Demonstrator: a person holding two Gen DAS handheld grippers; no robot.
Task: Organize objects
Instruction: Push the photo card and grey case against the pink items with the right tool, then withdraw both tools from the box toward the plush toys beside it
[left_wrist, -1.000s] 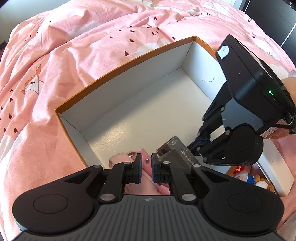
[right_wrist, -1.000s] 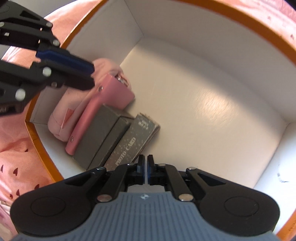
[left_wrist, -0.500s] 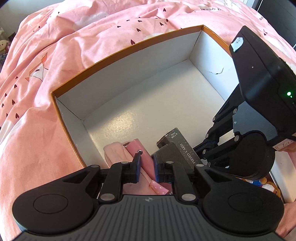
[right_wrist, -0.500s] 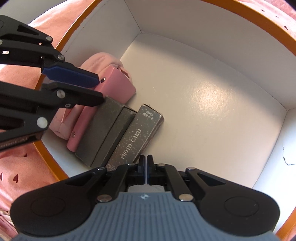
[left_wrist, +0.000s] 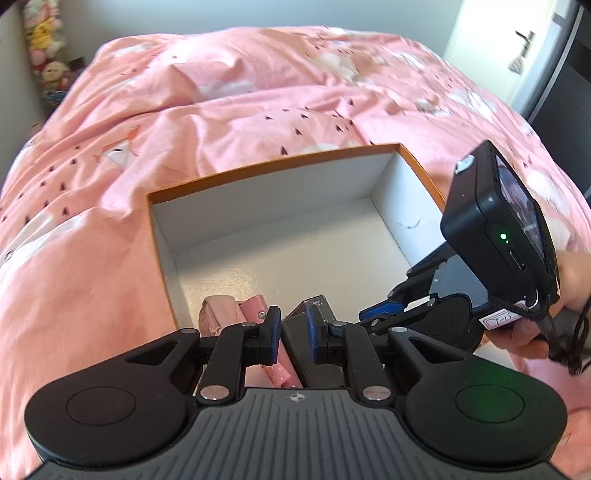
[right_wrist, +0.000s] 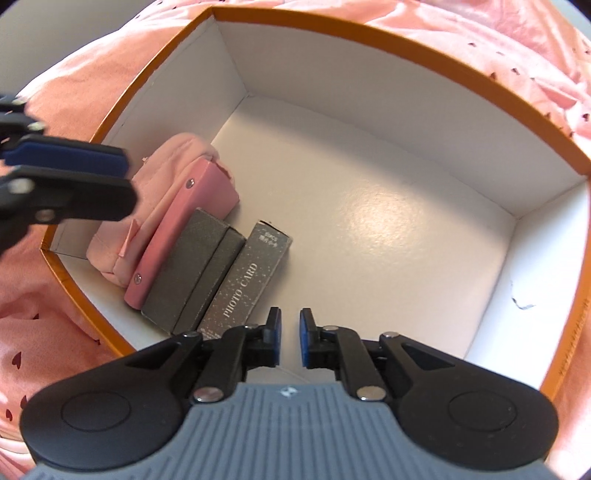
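Pouch, case, two boxes side-by-side in carton

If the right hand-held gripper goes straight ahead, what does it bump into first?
Probably the bare white floor of the orange box, beside the Photo Card box. The right hand-held gripper is opening, with nothing between its jaws.

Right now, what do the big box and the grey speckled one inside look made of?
The big box looks like cardboard: thin, stiff, crisply folded walls, orange outside, white inside with a faint sheen. The grey PHOTO CARD box seems to be printed paperboard, matte with glittery specks.

Right hand-held gripper jaws opening, empty; left hand-held gripper lifted clear of box.
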